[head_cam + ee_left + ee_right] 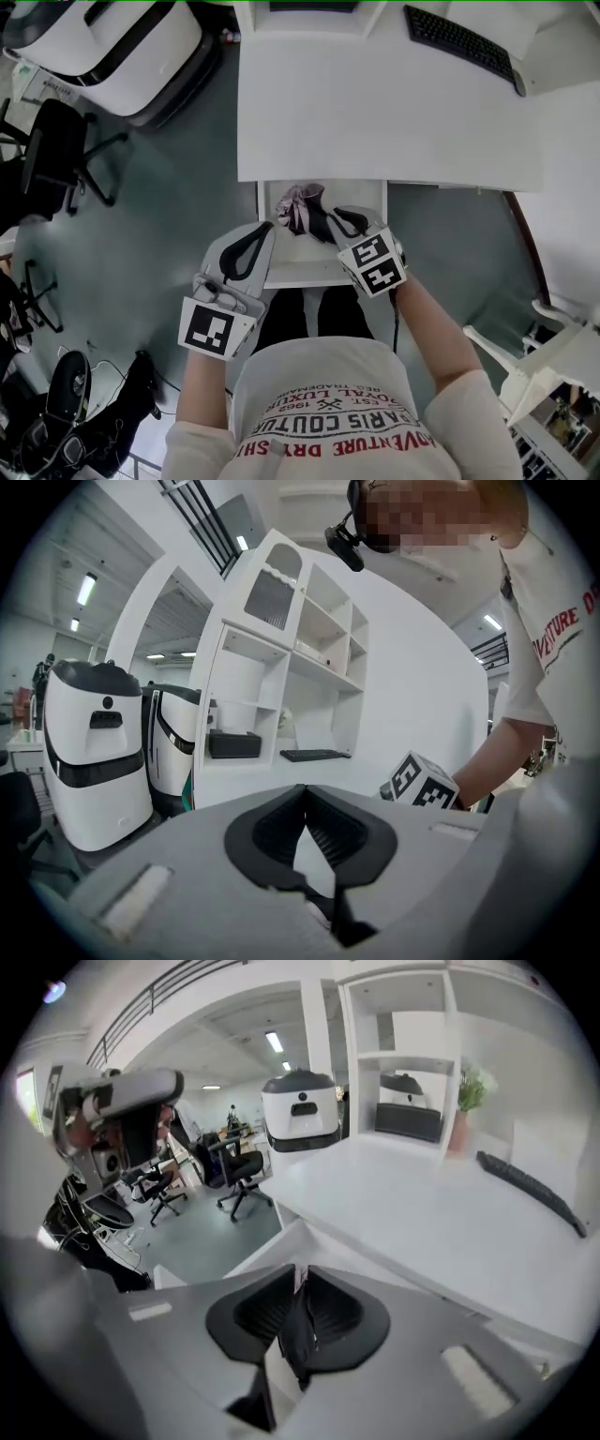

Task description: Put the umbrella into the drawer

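Observation:
The folded umbrella (pixel 300 202), pinkish-grey cloth with black parts, hangs over the open white drawer (pixel 273 199) under the desk. My right gripper (pixel 330 225) is at its right end, shut on a dark fold of the umbrella (pixel 298 1330), which shows pinched between the jaws of the right gripper (pixel 300 1281). A corner of the drawer (pixel 272 1251) lies below the jaws. My left gripper (pixel 267 228) hovers just left of the umbrella over the drawer's left side. In its own view the left gripper (pixel 303 794) has its tips together with nothing between them.
A white desk (pixel 375 103) spans above the drawer, with a keyboard (pixel 459 42) at its far right. A black office chair (pixel 56 155) and white machines (pixel 122 47) stand to the left. The person's legs are right below the drawer front.

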Demonstrator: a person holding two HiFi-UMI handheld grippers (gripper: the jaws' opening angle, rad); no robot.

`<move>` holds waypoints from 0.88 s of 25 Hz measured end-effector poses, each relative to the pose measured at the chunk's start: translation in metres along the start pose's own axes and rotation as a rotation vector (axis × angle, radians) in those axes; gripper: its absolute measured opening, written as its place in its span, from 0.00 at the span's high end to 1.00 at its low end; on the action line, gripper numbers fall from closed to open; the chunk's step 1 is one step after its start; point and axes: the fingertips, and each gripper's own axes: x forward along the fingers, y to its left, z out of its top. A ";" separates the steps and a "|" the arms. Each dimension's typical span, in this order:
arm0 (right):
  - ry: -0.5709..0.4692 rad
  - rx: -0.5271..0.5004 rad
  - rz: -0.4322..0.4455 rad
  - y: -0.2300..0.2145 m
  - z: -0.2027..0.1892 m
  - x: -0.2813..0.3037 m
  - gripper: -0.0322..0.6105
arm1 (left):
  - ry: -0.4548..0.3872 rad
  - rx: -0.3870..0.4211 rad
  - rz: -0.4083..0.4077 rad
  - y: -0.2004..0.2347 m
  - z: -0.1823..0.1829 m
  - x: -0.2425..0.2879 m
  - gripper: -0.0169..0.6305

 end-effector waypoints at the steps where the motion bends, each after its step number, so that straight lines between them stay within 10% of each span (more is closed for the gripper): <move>1: -0.026 0.002 0.000 0.000 0.005 -0.016 0.91 | -0.003 0.002 0.006 -0.007 0.007 -0.002 0.97; 22: -0.771 -0.116 -0.177 -0.024 0.168 -0.274 0.95 | -0.203 0.127 0.046 -0.067 0.170 -0.023 0.97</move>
